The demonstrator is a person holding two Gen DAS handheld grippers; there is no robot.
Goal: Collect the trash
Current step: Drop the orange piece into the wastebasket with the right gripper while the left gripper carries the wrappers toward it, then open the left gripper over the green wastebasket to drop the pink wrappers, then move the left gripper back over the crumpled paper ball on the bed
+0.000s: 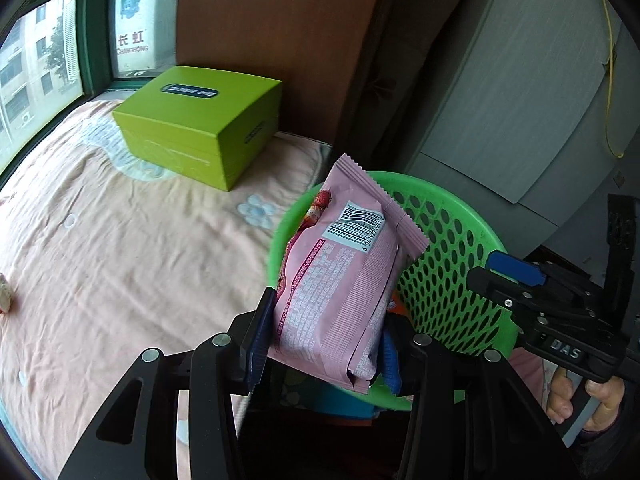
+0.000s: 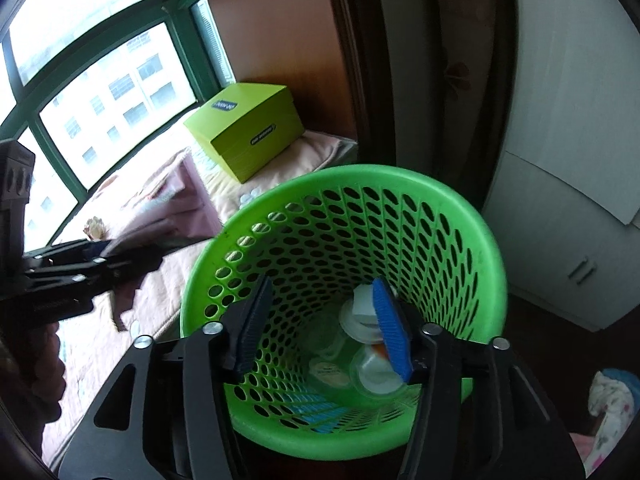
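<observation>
While the pink snack packet (image 1: 340, 280) sits clamped between the pads of the left gripper (image 1: 322, 340), it hangs over the near rim of the green basket (image 1: 452, 280) and is not yet inside. The packet stands nearly upright in the jaws, barcode side facing the camera.

Far to the left of that gripper, at the edge of the bedcover (image 1: 120, 248), lies one small pale scrap (image 1: 4, 292); what it is cannot be told. Ahead of the gripper and to its left stands a green box (image 1: 200, 120) below the window, well apart from the basket; it looks like a kept item, not rubbish.

The right gripper (image 2: 324, 328) hovers directly over the basket mouth, jaws apart, nothing between the pads. Below it on the basket floor lie several clear plastic cups (image 2: 376, 372) with lids and a blue wrapper (image 2: 316, 408).

Progress, judged: well along. Several pieces are already binned and the right gripper looks freshly emptied. Left to do: carry the packet forward past the rim and let go, then fetch the scrap on the bedcover if it is trash. No other loose rubbish shows in either view.
</observation>
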